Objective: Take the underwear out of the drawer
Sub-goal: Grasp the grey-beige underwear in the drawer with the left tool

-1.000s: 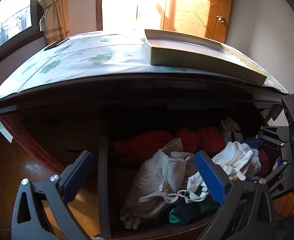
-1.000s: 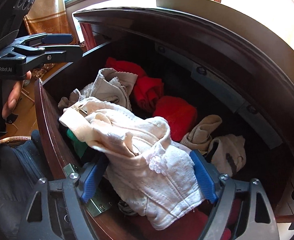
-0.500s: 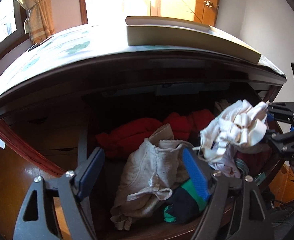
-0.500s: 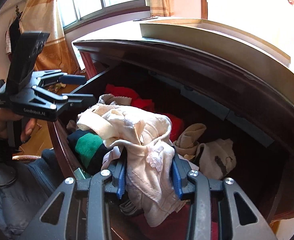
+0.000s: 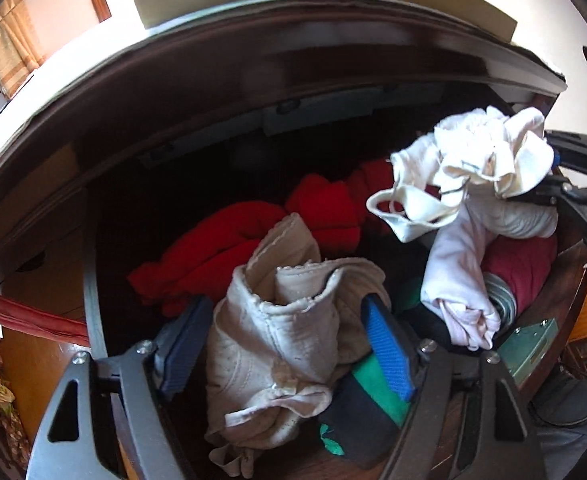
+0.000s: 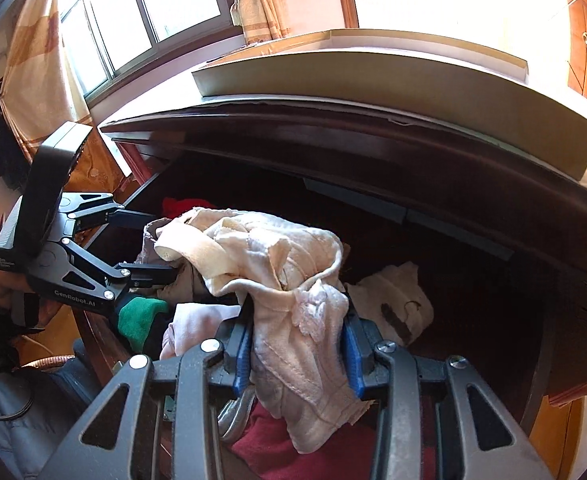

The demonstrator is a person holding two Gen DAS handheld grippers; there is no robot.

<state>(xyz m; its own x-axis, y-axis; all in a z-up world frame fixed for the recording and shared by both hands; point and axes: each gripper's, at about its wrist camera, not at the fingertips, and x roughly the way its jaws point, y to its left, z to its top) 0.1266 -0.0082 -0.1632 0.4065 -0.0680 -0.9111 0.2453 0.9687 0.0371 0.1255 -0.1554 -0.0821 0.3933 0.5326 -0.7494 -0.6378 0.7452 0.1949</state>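
The dark wooden drawer (image 5: 93, 280) is open and full of clothes. My right gripper (image 6: 297, 344) is shut on a bunch of white and cream underwear (image 6: 277, 256) and holds it above the drawer; the bunch also shows in the left wrist view (image 5: 489, 160). My left gripper (image 5: 289, 344) is open, its blue pads on either side of a beige undergarment (image 5: 277, 340) that lies in the drawer. It also shows in the right wrist view (image 6: 149, 244).
Red clothes (image 5: 229, 248) lie at the back of the drawer, green-and-black fabric (image 5: 365, 400) at the front, dark red cloth (image 5: 521, 264) at the right. A flat cardboard box (image 6: 373, 80) lies on the dresser top, overhanging the drawer.
My right gripper closed on the white underwear and lifted it out of the pile. My left gripper moved down and forward around the beige garment, its pads narrowing.
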